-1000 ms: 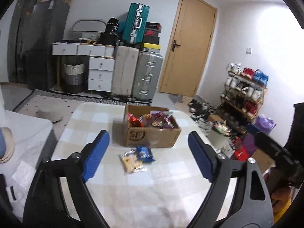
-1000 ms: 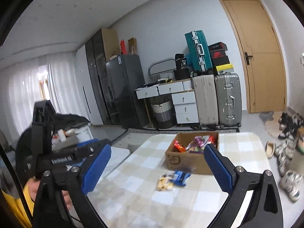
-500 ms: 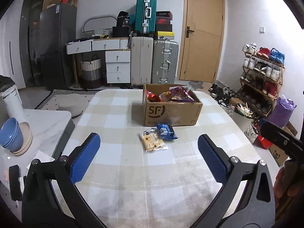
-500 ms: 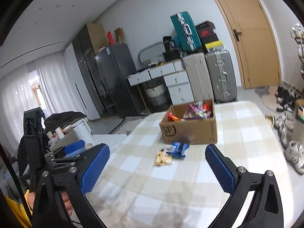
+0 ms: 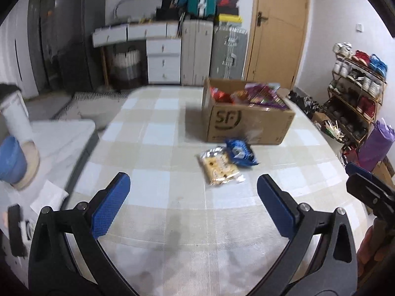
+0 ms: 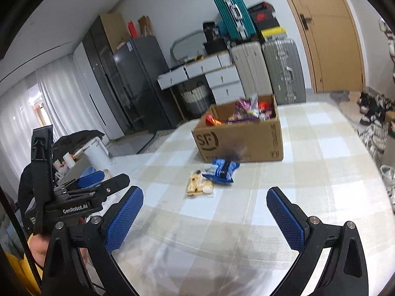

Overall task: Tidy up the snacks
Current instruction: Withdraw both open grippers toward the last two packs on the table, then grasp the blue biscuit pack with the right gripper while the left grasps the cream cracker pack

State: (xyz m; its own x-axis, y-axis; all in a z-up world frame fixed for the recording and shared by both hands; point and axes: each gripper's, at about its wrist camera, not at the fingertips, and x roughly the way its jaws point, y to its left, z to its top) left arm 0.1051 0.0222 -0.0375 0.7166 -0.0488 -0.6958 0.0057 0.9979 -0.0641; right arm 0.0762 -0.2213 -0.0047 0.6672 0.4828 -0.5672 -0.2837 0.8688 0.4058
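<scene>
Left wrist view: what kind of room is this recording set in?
Most likely a lived-in home, a combined dining and entry area. A table with a checked cloth holds a cardboard box of snacks, suitcases stand against the wall by a door, and a shoe rack is full of shoes.

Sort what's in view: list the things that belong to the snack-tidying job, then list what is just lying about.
For the job:
- cardboard box with snacks in it
- blue snack packet on the table
- yellow biscuit packet beside it
- left gripper, open and empty
- right gripper, open and empty

Just lying about:
- blue bowls on the side table
- suitcases
- shoe rack
</scene>
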